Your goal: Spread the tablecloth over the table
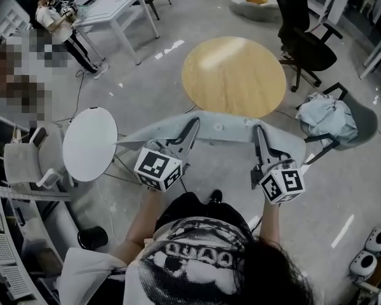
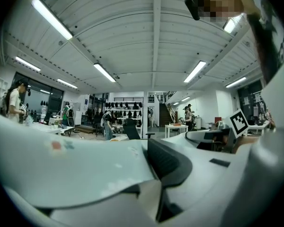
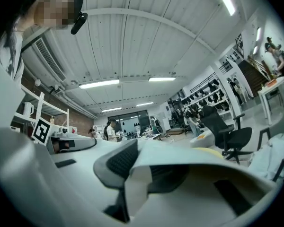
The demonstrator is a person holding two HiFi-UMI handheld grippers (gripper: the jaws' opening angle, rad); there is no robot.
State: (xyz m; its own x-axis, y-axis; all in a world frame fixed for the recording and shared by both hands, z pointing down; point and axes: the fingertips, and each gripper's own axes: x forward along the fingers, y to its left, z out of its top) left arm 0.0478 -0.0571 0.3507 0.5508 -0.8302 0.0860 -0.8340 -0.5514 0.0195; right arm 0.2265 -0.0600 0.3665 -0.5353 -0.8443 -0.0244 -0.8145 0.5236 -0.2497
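Your left gripper [image 1: 192,127] and right gripper [image 1: 260,134] clamp the pale grey fabric tablecloth [image 1: 223,126] just short of the round wooden table [image 1: 233,75]. Its top is bare: all the spreading is left to do

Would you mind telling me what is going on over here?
A person holds a gripper in each hand. The left gripper and the right gripper are each clamped on the edge of a pale tablecloth, which is stretched out between them. The round wooden table stands just ahead of the person with its top bare. The cloth has not yet been laid over it.
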